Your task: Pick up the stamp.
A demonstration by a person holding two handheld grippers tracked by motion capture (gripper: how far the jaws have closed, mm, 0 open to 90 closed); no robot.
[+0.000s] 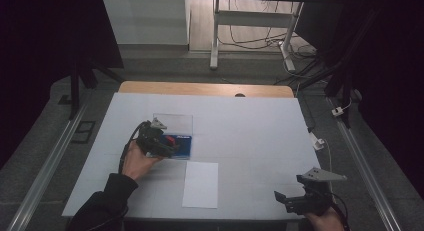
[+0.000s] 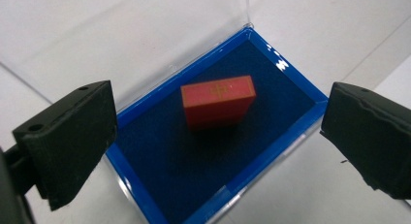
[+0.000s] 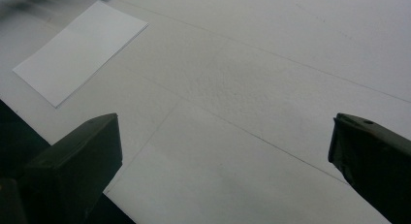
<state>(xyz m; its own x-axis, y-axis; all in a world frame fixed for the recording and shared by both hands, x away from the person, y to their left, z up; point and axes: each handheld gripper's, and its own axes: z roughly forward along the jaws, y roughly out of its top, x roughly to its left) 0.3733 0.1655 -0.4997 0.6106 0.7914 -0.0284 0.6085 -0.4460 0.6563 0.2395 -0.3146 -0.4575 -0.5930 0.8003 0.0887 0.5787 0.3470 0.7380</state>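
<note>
A small red block (image 2: 218,101) stands on the dark blue lining of a blue-rimmed case (image 2: 271,56), whose clear lid (image 1: 172,123) lies open behind it. My left gripper (image 2: 218,141) hovers just over the case, open, its jaws wide on either side of the red block without touching it. In the high view that left gripper (image 1: 170,146) sits left of centre over the case (image 1: 184,146). My right gripper (image 1: 281,198) rests open near the front right table edge, jaws apart over bare white surface (image 3: 232,151).
A white sheet of paper (image 1: 201,184) lies in front of the case, also seen as paper (image 3: 80,49) in the right gripper view. The white table cover (image 1: 250,131) ends at a wooden edge (image 1: 205,88) at the back. Dark floor and rails flank the table.
</note>
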